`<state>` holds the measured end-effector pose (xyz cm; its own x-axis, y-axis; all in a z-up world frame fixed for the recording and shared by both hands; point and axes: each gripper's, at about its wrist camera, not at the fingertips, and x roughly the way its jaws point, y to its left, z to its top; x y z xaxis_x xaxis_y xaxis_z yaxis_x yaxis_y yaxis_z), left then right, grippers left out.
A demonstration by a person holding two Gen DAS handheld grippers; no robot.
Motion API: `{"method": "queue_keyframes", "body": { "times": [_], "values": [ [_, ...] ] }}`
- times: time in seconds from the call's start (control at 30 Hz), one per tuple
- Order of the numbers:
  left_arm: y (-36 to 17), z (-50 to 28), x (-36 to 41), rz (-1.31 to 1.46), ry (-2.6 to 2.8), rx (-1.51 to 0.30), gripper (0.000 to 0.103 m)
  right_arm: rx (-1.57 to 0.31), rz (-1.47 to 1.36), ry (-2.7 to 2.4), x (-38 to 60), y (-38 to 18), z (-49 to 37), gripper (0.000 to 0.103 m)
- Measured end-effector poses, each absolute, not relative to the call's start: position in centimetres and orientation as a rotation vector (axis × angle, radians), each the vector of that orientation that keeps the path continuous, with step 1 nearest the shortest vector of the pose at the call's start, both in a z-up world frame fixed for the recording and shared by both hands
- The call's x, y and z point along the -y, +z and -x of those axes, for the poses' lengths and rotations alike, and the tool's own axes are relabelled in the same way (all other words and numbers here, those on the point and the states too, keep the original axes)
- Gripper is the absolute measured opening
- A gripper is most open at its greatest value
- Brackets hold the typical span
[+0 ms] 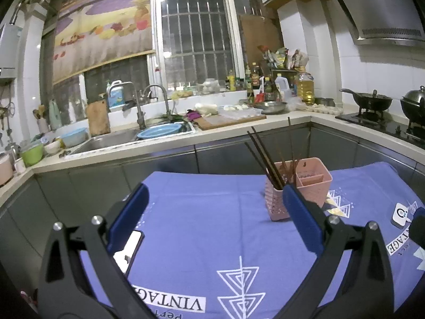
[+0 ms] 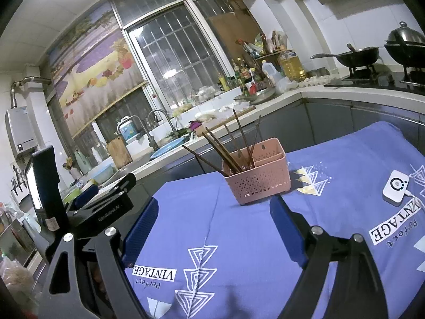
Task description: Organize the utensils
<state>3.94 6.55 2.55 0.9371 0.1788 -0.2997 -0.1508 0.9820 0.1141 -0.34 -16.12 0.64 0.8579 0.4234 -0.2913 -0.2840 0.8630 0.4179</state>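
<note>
The blue pads (image 1: 300,212) of the left gripper (image 1: 215,202) are seen spread wide, with nothing between them; only the purple cloth (image 1: 212,226) is seen in the gap. The blue pads (image 2: 143,228) of the right gripper (image 2: 215,220) are likewise held wide apart and empty; no utensil is touched by either gripper.

The pink utensil basket (image 2: 257,175) is taken as the landmark. It is set upright on the purple cloth, ahead of both grippers and clear of their tips; in the left wrist view its lower corner is partly covered by the right-hand pad. The basket is divided into compartments; the dark chopsticks (image 2: 233,146) are stood in the left compartment, leaning and fanned out above the rim; the right compartment is seen only in part, and its contents cannot be told.

To the right of the basket, a small white device (image 2: 395,188) with a cable is laid on the cloth, well apart from the basket. To the left of the basket, in the right wrist view, the black body of the left gripper and an upright phone (image 2: 39,180) mounted beside it are shown.

Behind the basket, the kitchen counter (image 1: 164,148) is run along the wall; the sink (image 1: 111,138) with a blue basin (image 1: 159,131) is placed behind and to the left; a wooden cutting board (image 1: 228,121) is laid directly behind; a black wok (image 1: 372,102) on the stove is located behind and to the right.
</note>
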Motion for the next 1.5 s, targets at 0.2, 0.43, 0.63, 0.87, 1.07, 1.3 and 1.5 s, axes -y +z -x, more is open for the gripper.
{"method": "queue_keyframes", "body": {
  "times": [0.2,0.43,0.63,0.87,1.07,1.3,1.5],
  "values": [
    [2.7,-4.1,-6.8,-0.088,0.184,-0.311,0.097,-0.386,-0.372,0.38,16.0,0.7,0.4,0.085],
    [2.7,-4.2,-6.6,-0.099,0.175,-0.299,0.097,-0.38,-0.367,0.382,15.7,1.1,0.4,0.085],
    [2.9,-4.0,-6.9,-0.083,0.175,-0.296,0.097,-0.368,-0.358,0.388,15.2,1.9,0.4,0.085],
    [3.3,-3.8,-7.2,-0.062,0.186,-0.282,0.097,-0.374,-0.357,0.395,15.0,2.0,0.4,0.085],
    [3.2,-3.9,-7.1,-0.064,0.186,-0.299,0.097,-0.376,-0.355,0.394,15.1,1.9,0.4,0.085],
    [3.3,-3.9,-7.1,-0.066,0.158,-0.303,0.097,-0.375,-0.353,0.397,15.1,1.8,0.4,0.085],
    [3.2,-3.3,-7.0,-0.054,0.114,-0.272,0.097,-0.374,-0.354,0.395,15.0,1.8,0.5,0.085]
  ]
}}
